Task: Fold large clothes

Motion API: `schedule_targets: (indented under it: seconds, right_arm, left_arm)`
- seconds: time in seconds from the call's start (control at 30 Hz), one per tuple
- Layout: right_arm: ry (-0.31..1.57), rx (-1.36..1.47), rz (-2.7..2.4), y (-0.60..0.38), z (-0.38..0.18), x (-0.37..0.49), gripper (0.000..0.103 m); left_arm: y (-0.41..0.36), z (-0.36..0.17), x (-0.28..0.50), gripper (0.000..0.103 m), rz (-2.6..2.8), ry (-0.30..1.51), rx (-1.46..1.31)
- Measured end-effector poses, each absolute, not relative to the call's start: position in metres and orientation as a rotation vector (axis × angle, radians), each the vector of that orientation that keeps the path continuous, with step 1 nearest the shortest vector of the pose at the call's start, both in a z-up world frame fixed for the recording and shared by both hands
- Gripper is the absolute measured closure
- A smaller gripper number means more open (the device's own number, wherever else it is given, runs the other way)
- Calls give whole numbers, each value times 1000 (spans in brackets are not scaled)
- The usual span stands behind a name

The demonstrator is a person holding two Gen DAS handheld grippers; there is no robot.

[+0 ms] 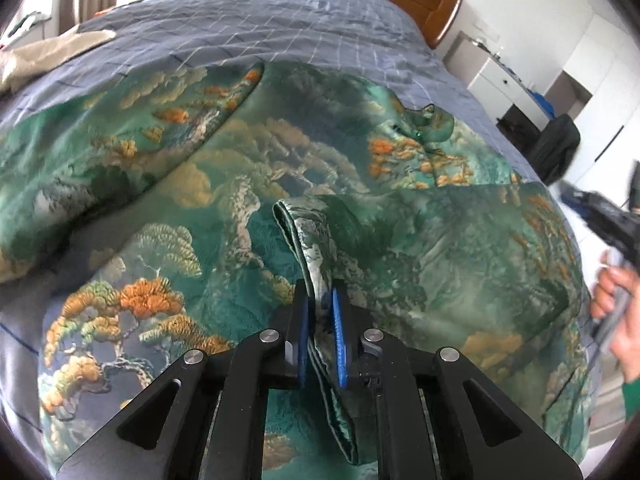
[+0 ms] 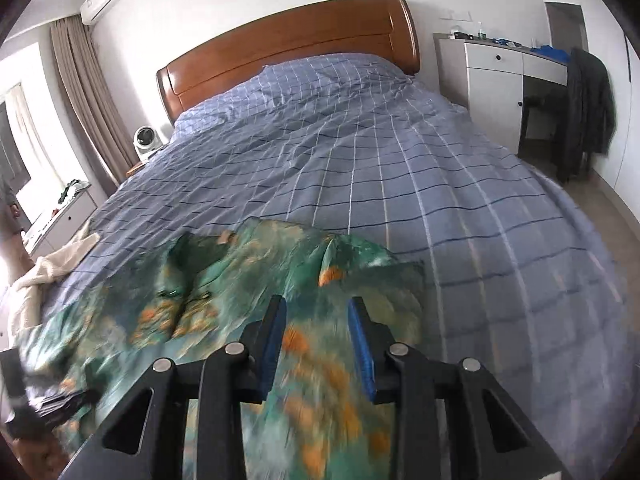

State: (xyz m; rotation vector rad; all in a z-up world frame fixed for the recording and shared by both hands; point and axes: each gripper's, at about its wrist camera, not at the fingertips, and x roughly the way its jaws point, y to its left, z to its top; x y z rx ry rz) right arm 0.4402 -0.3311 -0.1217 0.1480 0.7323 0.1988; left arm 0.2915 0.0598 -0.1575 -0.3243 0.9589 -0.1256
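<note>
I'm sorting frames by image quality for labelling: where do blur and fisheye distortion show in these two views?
Left wrist view: the green patterned garment is mostly sharp, the left gripper shut on a fold of it; the person's hand at the right edge is smeared. Right wrist view: the garment under the open right gripper is streaked with motion blur, while the headboard is crisp but bowed by the lens.

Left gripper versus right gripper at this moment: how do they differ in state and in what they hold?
The left gripper is shut on a bunched fold of the green patterned garment; the right gripper is open and holds nothing. The left gripper's pads press fabric between them; the right gripper's pads stand apart above the garment. Both have black fingers with blue pads and point toward the blue checked bedspread.
</note>
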Motion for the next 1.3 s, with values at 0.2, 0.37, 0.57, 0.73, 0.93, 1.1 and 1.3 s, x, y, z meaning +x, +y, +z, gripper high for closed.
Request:
schedule_targets:
  seconds: [0.2, 0.37, 0.57, 0.73, 0.93, 1.1, 1.3]
  right_arm:
    - [949, 78, 170, -314, -204, 472, 73]
    - [973, 100, 197, -320, -188, 451, 73]
    - [1040, 73, 294, -339, -178, 388, 73]
    - [1091, 49, 278, -338, -194, 370, 73]
    - [1034, 75, 168, -321, -217, 378, 73]
    - [1022, 65, 126, -320, -203, 361, 73]
    - [908, 5, 170, -277, -149, 317, 68]
  left_arm:
    - [59, -167, 292, 92, -133, 942, -319]
    - [58, -167, 287, 91, -129, 926, -301]
    - [56, -169, 285, 91, -125, 914, -289]
    - [46, -169, 285, 91, -103, 901, -230]
    - [42, -169, 284, 90, -85, 895, -189]
    - [42, -169, 284, 90, -86, 892, -193]
    - [38, -169, 283, 90, -72, 888, -165]
